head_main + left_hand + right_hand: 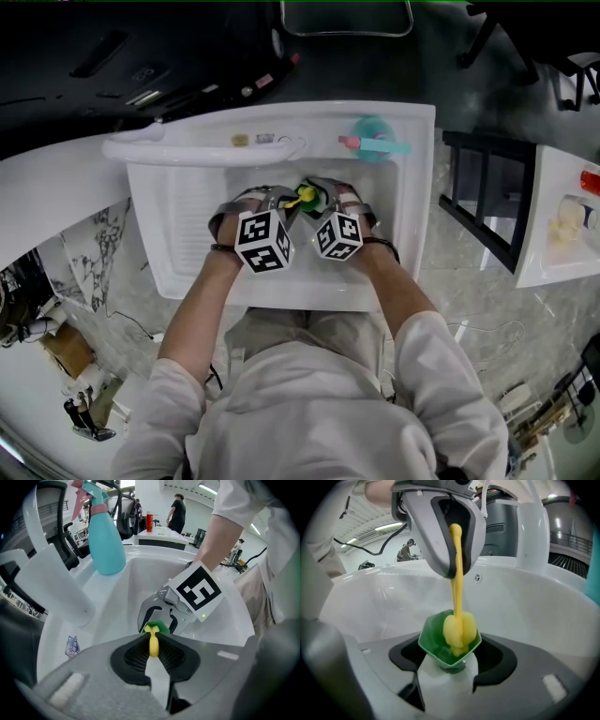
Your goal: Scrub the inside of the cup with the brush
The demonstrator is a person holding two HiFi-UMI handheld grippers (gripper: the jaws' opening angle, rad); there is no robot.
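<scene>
Head view: your left gripper (289, 202) and right gripper (328, 199) meet over the white sink (187, 234).
Left gripper view: your jaws stand narrow, clamped on the yellow brush (153, 641) handle.
Right gripper view: your jaws hold the green cup (433, 641); the brush head sits inside it.

Basin (178, 234) open well left of the cup (436, 641); spray bottle (375, 139) and, seemingly, faucet (202, 150) crowd back rim.
</scene>
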